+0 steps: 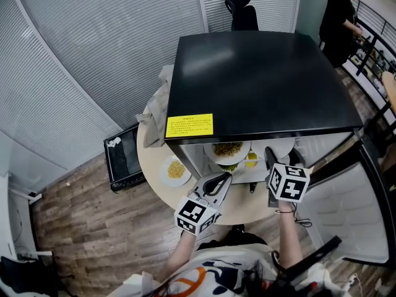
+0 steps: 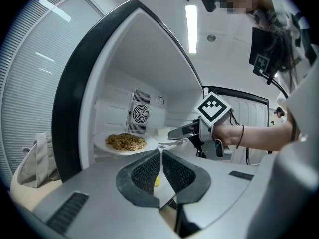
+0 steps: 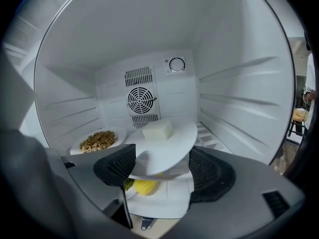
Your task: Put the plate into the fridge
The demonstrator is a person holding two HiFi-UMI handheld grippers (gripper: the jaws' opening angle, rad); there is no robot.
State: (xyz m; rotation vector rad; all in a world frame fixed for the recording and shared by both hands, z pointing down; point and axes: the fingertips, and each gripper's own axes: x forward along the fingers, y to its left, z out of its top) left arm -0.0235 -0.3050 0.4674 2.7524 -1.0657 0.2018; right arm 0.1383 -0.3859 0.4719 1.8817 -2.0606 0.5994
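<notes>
One round white ceramic plate (image 3: 169, 151) bearing a pale cream block (image 3: 158, 130) — likely stiff, slick, breakable; take by the near rim, level. Right gripper (image 3: 162, 168) wide open around that rim — pressing nothing.

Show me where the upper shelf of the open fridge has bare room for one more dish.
Free: the shelf strip between the round white plate with a pale block and the ribbed right wall. Crowded: the left, where the white plate of brown food sits, and below, by the yellow corn.

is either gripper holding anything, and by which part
Nothing is held: right gripper stands open astride the white plate, left gripper shut and empty.
</notes>
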